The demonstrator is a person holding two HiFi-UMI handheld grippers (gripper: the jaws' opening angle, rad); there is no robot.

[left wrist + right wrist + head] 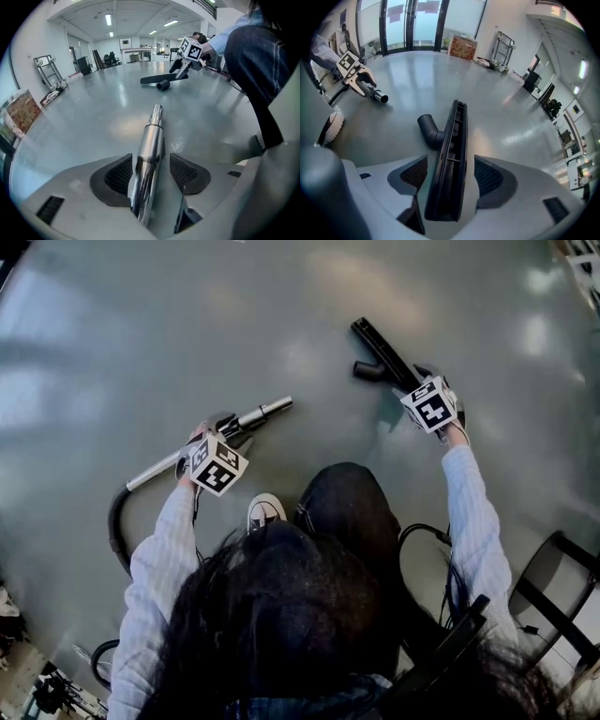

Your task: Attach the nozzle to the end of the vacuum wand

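Note:
The metal vacuum wand [267, 412] lies on the grey floor, its free end pointing right, its rear joined to a black hose [114, 521]. My left gripper [230, 427] straddles it, jaws open; in the left gripper view the wand [150, 154] runs between the pads with a gap on the right side. The black floor nozzle [380, 348] lies further right, its round socket facing the wand. My right gripper [417, 381] is open around the nozzle's near end. In the right gripper view the nozzle [452, 154] sits between the pads, and neither pad presses on it.
The person's shoe [264, 512] and knee are between the two arms. A black stool frame [553, 587] stands at the lower right, with cables [422, 535] beside it. Far off are a trolley [47, 68] and a cardboard box [462, 47] by the windows.

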